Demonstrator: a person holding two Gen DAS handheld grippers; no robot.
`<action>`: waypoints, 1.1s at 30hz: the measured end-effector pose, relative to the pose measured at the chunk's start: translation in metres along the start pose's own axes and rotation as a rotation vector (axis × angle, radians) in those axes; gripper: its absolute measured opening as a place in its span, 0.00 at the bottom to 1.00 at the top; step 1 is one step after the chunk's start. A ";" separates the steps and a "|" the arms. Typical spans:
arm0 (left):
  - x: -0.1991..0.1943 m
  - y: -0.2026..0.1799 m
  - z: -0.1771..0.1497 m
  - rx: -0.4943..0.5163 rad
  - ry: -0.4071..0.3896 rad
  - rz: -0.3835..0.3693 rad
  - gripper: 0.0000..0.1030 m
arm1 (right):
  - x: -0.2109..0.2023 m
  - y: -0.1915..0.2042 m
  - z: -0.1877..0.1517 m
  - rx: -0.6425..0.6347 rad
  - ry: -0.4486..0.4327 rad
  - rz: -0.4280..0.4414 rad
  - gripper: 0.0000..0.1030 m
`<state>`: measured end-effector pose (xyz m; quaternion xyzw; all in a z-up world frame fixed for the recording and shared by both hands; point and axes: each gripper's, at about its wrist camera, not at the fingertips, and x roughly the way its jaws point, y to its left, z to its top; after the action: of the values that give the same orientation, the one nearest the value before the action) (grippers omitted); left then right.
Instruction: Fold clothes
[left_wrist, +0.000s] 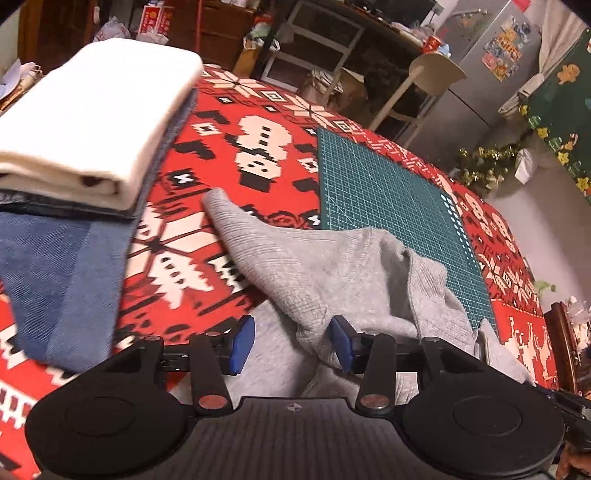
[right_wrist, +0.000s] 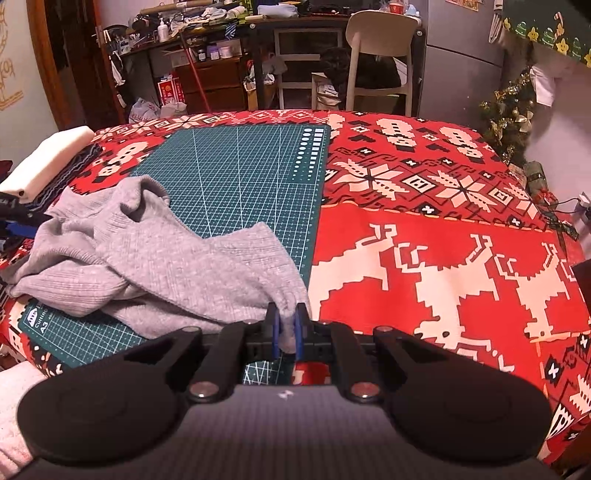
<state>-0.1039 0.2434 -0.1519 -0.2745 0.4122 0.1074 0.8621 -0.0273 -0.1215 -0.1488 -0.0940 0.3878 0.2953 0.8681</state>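
denim (left_wrist: 55, 280) only in left view

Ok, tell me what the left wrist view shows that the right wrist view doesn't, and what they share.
Only the left wrist view: the left gripper, fingers apart over the grey sweater without pinching it, a blue garment under the white folded stack, and a fridge.

Only the right wrist view: the right gripper shut on a sweater corner, and white reindeer figures on the cloth.

Both: the sweater, green cutting mat, red patterned tablecloth, white stack, pale chair.
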 end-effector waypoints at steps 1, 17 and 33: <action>0.002 -0.001 0.001 -0.001 0.005 0.005 0.42 | 0.000 0.000 0.000 0.000 -0.001 0.000 0.08; 0.014 -0.009 0.016 -0.054 0.034 0.032 0.47 | -0.004 0.007 -0.001 0.000 -0.011 0.016 0.08; -0.048 -0.004 -0.046 0.031 0.006 0.052 0.11 | -0.003 0.003 0.001 0.036 -0.015 0.056 0.08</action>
<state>-0.1627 0.2157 -0.1371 -0.2505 0.4235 0.1224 0.8619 -0.0300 -0.1197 -0.1454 -0.0655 0.3892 0.3131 0.8638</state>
